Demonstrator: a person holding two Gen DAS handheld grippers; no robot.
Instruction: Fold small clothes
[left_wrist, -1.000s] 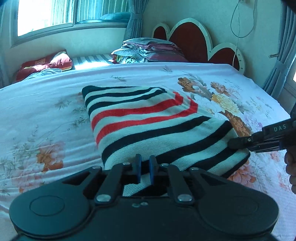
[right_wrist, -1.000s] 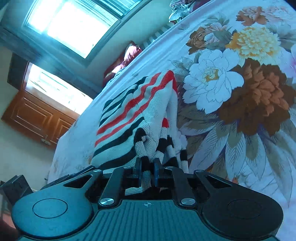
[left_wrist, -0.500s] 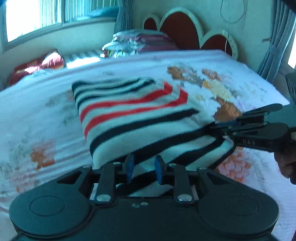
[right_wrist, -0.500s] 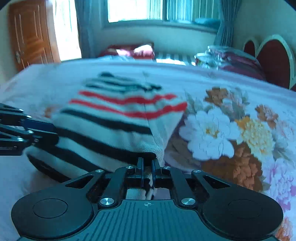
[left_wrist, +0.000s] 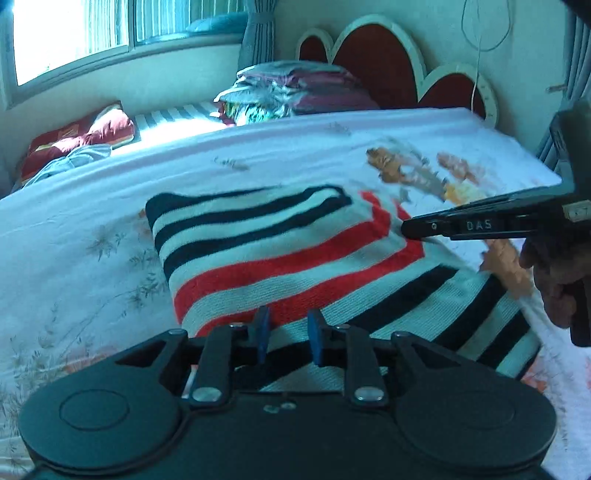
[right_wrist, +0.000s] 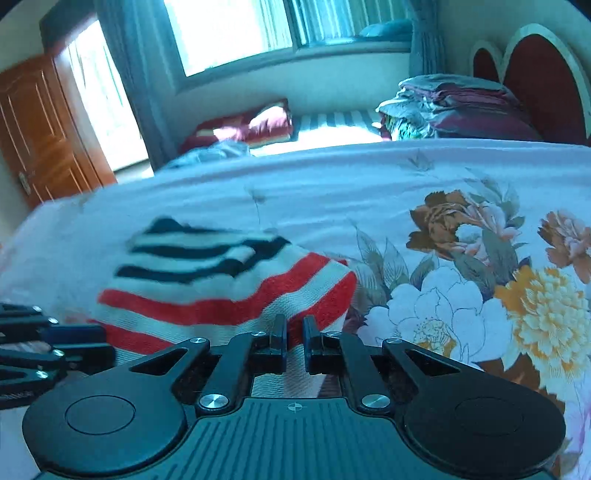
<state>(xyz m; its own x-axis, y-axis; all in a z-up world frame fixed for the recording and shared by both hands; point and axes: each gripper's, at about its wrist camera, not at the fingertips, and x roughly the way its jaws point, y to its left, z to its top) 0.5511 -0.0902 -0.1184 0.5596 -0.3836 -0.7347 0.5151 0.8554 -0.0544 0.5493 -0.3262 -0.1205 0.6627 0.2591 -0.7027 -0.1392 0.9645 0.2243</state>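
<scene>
Vs a sec ago: the striped knit sweater (white w/ black & red bands) (left_wrist: 295, 266) is now doubled over on the floral white bedsheet (left_wrist: 92, 221), red bands in front, black ones toward 12 o'clock; the right gripper (right_wrist: 293, 341) has rolled level & swung across the bed, and the left gripper (left_wrist: 286, 338) has opened a bit. In the left wrist view the sweater lies from 10 to 4 o'clock of the blue fingers (left_wrist: 263, 328), which stand slightly apart over the near fold; nothing looks pinched. In the right wrist view the jaws are nearly closed w/ a thin bit of the sweater's red-banded edge (right_wrist: 236, 295) running between them; a firm pinch can't be confirmed. A hand (left_wrist: 554, 280) holds the right gripper's handle at 3 o'clock.
</scene>
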